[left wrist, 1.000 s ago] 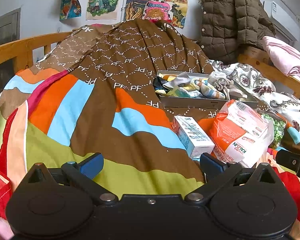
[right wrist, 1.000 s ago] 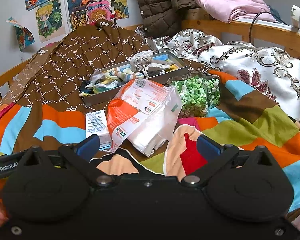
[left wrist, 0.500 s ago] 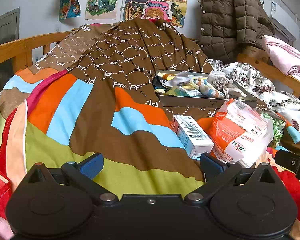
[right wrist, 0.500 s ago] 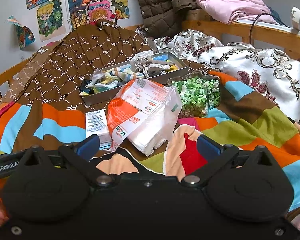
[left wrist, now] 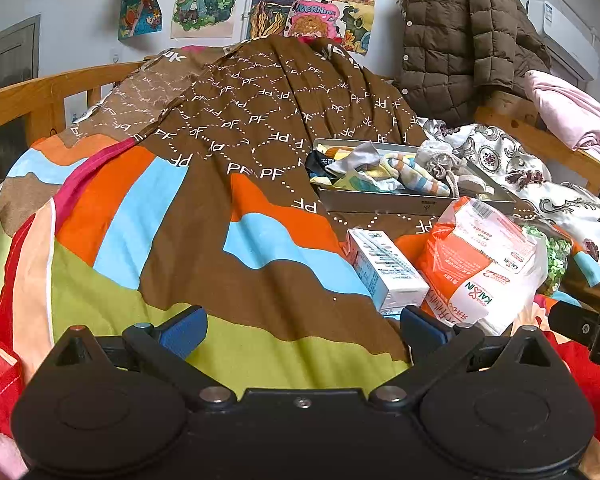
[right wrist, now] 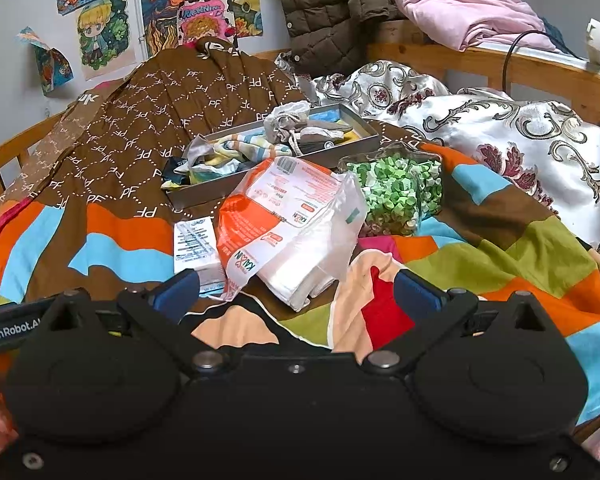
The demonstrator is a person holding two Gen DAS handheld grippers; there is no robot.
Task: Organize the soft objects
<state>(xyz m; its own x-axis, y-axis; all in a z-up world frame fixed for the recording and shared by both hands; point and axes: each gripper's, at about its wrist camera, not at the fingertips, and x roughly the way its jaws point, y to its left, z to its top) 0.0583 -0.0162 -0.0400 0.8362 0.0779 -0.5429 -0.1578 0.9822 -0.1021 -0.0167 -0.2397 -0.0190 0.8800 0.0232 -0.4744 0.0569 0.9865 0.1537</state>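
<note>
1. Both grippers, left gripper (left wrist: 302, 326) and right gripper (right wrist: 296, 294), are held spread and empty, low over the striped quilt (left wrist: 148, 240).
2. Centre-right lies the tissue pack (right wrist: 284, 224): light, squashy, in slippery film; it is judged best pinched at its near edge.
3. Crumpled socks (right wrist: 236, 152) fill the stiff grey tray (right wrist: 204, 194) beyond.

Bed (right wrist: 520, 248): wooden-railed, covered by a multicoloured patchwork quilt. Directly on it:
- brown "PF"-patterned blanket (left wrist: 260, 120), heaped toward the wall;
- shallow grey tray (right wrist: 268, 168) filled with rumpled socks and cloths;
- orange-and-white tissue pack (right wrist: 284, 224), just in front of the tray;
- small white carton (left wrist: 384, 272), touching the pack's side;
- clear bag of green pieces (right wrist: 396, 196), beside the pack;
- floral satin quilt (right wrist: 520, 136), bunched along the far rail.
</note>
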